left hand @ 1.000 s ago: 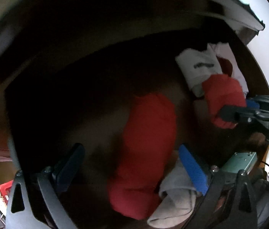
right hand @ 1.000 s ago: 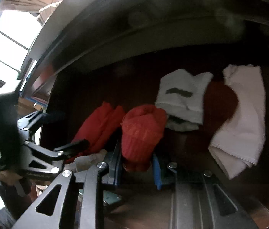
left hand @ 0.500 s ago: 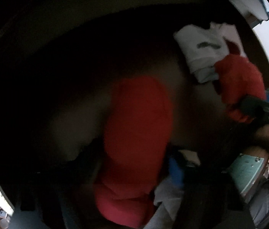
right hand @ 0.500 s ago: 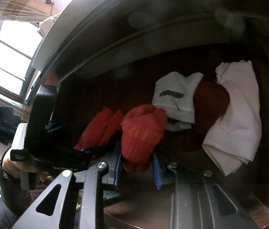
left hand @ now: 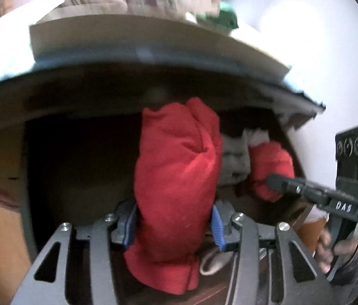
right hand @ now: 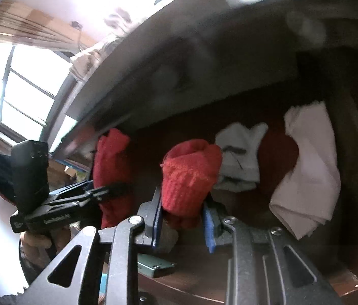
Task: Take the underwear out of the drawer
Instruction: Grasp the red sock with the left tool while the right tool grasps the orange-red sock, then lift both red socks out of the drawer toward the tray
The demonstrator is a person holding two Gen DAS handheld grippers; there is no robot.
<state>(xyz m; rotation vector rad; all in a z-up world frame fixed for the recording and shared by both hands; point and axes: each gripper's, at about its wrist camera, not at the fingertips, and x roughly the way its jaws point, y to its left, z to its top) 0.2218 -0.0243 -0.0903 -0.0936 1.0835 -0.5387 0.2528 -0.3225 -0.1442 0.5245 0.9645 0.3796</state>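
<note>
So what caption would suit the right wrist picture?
Right gripper clamps a red bundle over the drawer; left gripper holds another.

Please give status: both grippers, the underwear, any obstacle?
Left hand-held gripper shut on red underwear. Right hand-held gripper shut on red knit bundle. Drawer open; nothing blocking.

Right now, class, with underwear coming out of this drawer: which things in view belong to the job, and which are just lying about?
Job:
left tongs
smooth red bundle
right tongs
knitted red bundle
drawer

Lying about:
white sock
pale folded cloth
window
</note>
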